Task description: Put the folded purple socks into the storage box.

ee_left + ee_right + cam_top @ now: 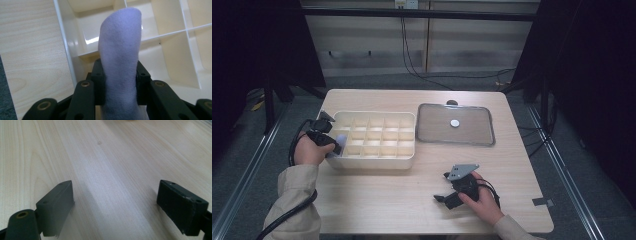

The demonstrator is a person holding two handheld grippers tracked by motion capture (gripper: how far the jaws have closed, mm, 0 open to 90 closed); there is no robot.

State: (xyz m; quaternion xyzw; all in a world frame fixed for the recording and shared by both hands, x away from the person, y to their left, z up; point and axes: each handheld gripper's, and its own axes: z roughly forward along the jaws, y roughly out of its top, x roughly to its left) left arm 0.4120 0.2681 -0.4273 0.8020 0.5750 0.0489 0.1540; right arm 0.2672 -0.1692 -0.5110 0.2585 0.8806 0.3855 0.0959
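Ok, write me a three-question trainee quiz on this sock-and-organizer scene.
1. True or false: the left tongs are clamped on a pale sock.
2. Which compartment of the divided box is the sock over: A) one at the box's left end, B) one at its right end?
3. What lies on the transparent lid beside the box?

Key: 1 true. 2 A. 3 a small white round piece; what it is cannot be told. The right tongs stand open over the bare table.

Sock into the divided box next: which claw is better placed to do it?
Left. The left claw already grips the sock over the box; the right claw rests open on the table.
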